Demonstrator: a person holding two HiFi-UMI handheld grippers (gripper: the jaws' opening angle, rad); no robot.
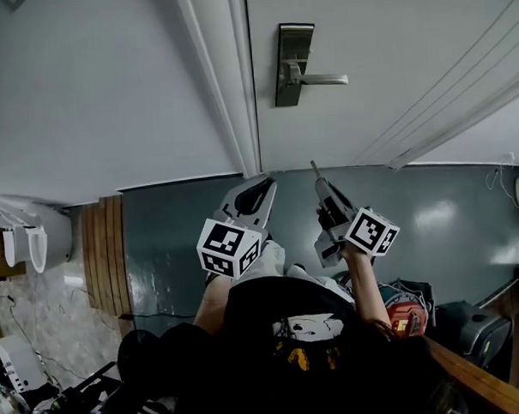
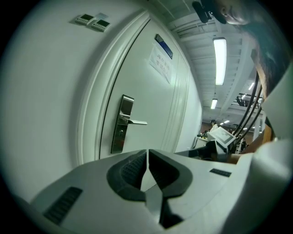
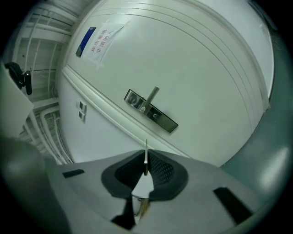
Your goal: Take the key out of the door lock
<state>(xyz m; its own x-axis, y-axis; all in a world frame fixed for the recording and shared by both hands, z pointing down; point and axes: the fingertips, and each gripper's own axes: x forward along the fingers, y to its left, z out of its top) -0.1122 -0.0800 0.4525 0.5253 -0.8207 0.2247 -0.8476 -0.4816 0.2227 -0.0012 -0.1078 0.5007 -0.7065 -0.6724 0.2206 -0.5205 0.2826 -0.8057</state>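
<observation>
Away from the door lock [image 1: 289, 67], right tongs [image 3: 146, 151] clench the key [image 3: 145, 161]; left tongs [image 2: 147, 153] clenched empty.

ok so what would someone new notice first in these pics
The silver lock plate with its lever handle stands out on the white door, top centre of the head view. Below it, the right gripper is shut on a thin metal key, well clear of the lock. The left gripper beside it is shut and empty.
</observation>
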